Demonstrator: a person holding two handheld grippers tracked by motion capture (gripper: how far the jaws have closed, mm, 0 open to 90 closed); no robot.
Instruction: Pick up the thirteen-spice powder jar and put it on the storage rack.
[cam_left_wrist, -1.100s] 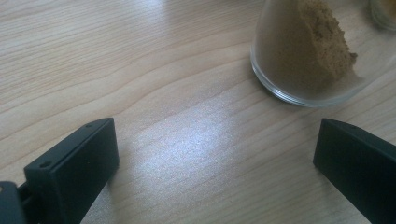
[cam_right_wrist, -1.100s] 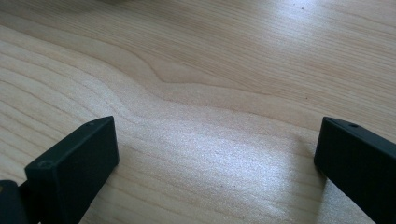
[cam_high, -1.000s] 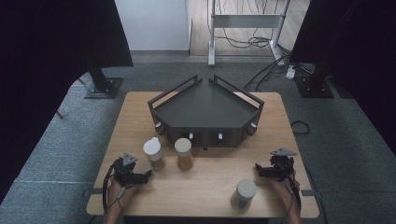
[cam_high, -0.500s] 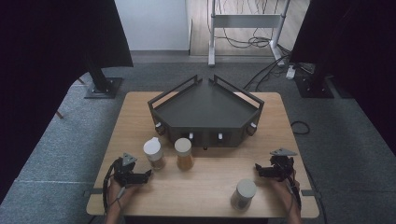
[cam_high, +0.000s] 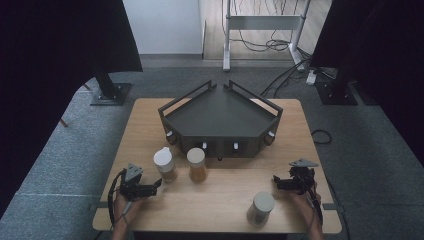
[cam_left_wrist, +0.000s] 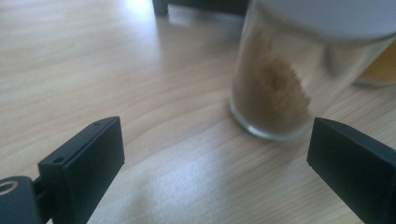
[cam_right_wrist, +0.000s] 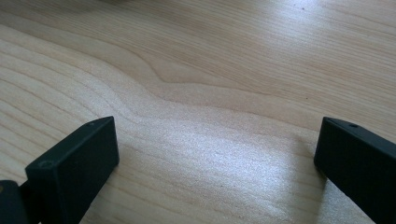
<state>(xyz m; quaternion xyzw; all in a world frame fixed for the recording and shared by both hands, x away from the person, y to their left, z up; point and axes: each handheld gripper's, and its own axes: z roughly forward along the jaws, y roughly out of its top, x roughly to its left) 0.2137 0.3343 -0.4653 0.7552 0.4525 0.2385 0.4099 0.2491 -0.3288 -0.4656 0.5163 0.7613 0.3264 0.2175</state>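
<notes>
Left gripper view: the left claw (cam_left_wrist: 212, 163) hangs released just above the bench (cam_left_wrist: 93, 70), jaws spread wide, and the white-lidded spice jar (cam_left_wrist: 275, 93) stands upright at about 1 o'clock of it, near but untouched. To take it well, I judge the claw should swing slightly right until the glass sits midway between the jaws, then close low on the body, below the lid. Farther off at 2 o'clock the amber jar (cam_left_wrist: 380, 70) stands close; avoid nudging it. The right claw (cam_right_wrist: 215, 168) is likewise released over bare wood.
</notes>
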